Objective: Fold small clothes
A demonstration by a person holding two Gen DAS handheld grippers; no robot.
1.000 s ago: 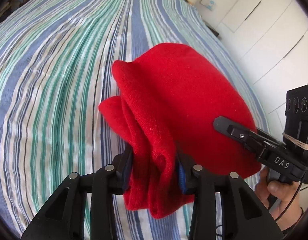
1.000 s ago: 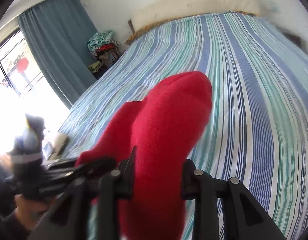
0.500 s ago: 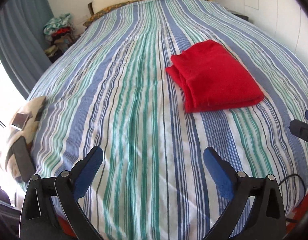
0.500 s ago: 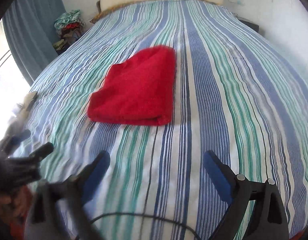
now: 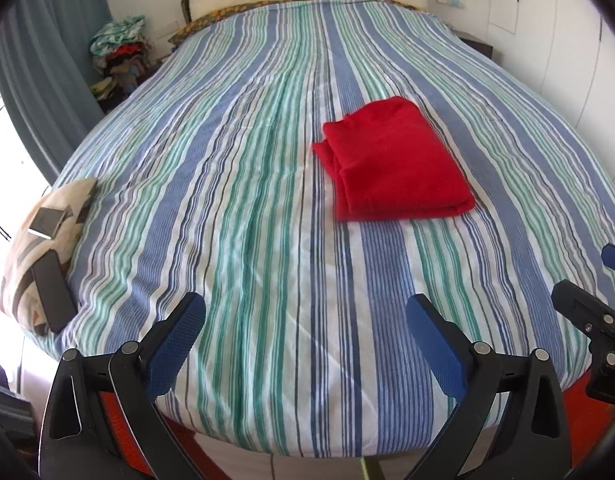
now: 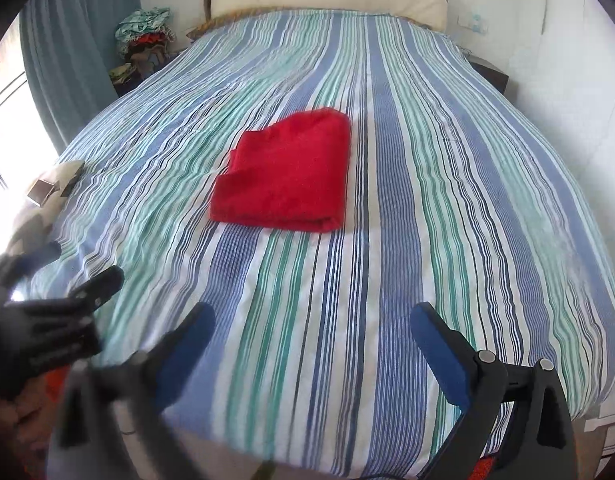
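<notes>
My fingers (image 5: 175, 340) wear rough blue rubbery pads on matt black plastic; beyond them, the fuzzy red knit garment (image 5: 391, 164) lies on smooth striped cotton bedspread (image 5: 235, 200).

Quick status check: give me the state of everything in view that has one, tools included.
Red garment: folded, lying flat on the bed, released.
Left tool: open, empty, jaws just opened.
Right tool: open, empty, jaws just opened.
Bed cover: spread out, lightly creased.
Curtain: drawn aside.
</notes>
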